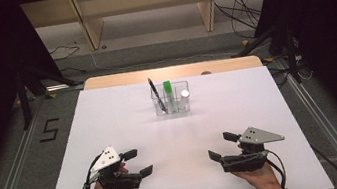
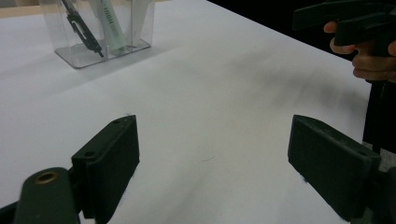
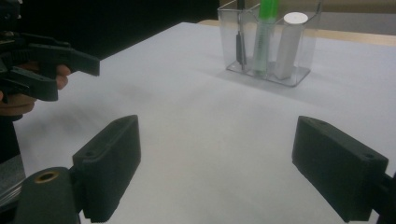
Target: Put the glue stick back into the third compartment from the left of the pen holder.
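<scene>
A clear plastic holder (image 1: 171,100) stands at the middle back of the white table top (image 1: 110,123). In it are a black pen (image 1: 156,95), a green-capped marker (image 1: 169,94) and a white cylinder (image 1: 185,97). My left gripper (image 1: 137,163) rests near the front left, open, with nothing between its jaws. My right gripper (image 1: 221,147) rests near the front right, open and empty too. In the left gripper view the holder (image 2: 100,32) is far off at upper left. In the right gripper view the holder (image 3: 268,42) stands at upper right with the marker (image 3: 264,32) and cylinder (image 3: 288,44) in it.
The white sheet covers a wooden table whose far edge (image 1: 173,72) shows behind the holder. Black stands and cables lie on the floor at both sides. The other hand's gripper (image 2: 359,23) shows at upper right in the left gripper view.
</scene>
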Tool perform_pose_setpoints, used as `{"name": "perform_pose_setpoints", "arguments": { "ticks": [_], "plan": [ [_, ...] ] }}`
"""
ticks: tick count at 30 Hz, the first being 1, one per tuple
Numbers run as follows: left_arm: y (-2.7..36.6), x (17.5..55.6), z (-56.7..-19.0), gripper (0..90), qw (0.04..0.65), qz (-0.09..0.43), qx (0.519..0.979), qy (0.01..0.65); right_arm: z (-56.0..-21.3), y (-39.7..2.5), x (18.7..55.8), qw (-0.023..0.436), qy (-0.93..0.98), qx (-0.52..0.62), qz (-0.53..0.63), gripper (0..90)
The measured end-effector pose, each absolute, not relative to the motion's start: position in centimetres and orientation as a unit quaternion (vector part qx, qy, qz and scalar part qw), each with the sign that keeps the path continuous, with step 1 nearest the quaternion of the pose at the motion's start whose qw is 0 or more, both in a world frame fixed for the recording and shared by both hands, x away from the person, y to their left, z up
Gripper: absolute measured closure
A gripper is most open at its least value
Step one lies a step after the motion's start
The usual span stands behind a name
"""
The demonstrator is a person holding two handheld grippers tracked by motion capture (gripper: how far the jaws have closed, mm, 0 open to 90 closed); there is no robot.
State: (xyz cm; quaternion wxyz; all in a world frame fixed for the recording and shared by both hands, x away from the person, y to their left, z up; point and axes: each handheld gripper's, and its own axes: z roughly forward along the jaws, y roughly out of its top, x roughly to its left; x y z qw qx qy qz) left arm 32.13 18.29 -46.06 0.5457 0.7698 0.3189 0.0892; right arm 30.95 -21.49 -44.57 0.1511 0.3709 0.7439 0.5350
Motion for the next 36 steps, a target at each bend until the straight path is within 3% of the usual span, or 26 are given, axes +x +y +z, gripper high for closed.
{"name": "perform_pose_setpoints", "arguments": {
  "ticks": [36],
  "plan": [
    [18.2,32.1,-46.1,16.1,0.548,0.085,0.771,0.315,-45.5,-22.5,29.6,0.164,0.736,0.382,0.535,15.9]
  ]
}}
